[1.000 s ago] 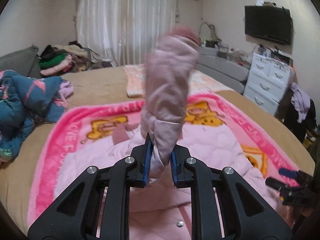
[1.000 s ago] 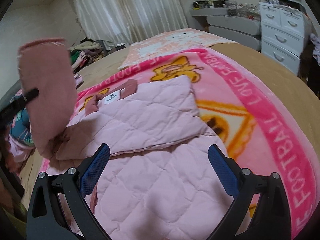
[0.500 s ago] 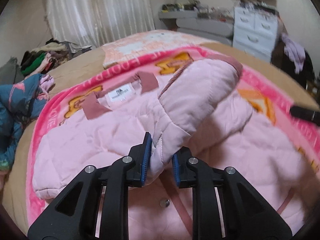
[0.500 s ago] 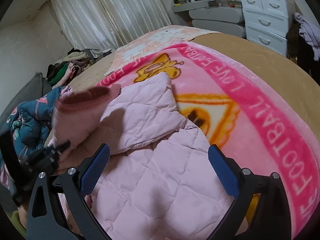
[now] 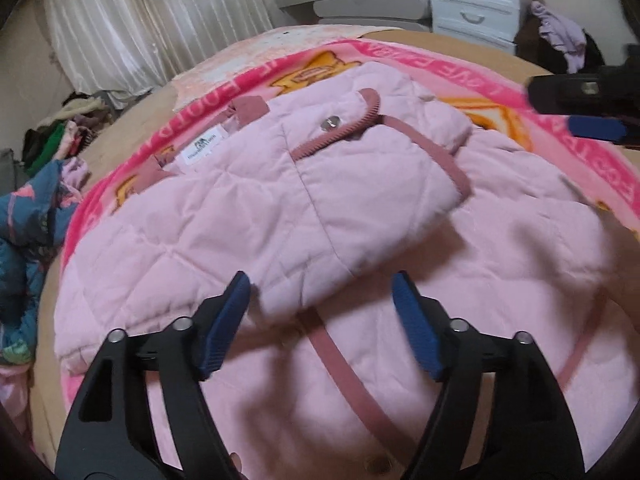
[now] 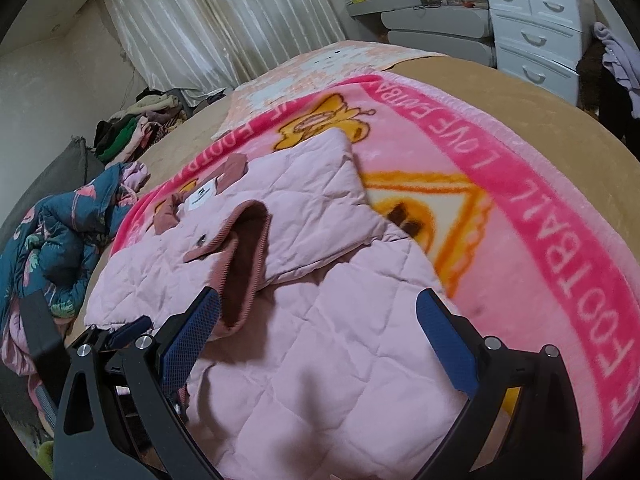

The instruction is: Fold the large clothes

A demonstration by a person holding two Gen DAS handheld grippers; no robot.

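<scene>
Pink blanket (image 6: 560, 240), quilted pink jacket (image 5: 280, 216), sleeve (image 5: 380, 168) folded across

My left gripper (image 5: 320, 312) is opening above the pink jacket (image 5: 460, 320); nothing sits between the pads now. The sleeve (image 5: 328, 184) lies folded across the jacket's body, its ribbed cuff (image 5: 360, 120) toward the far side by a snap. The jacket rests on a pink blanket (image 5: 592, 168). My right gripper (image 5: 592, 120) shows at the right edge.
</scene>
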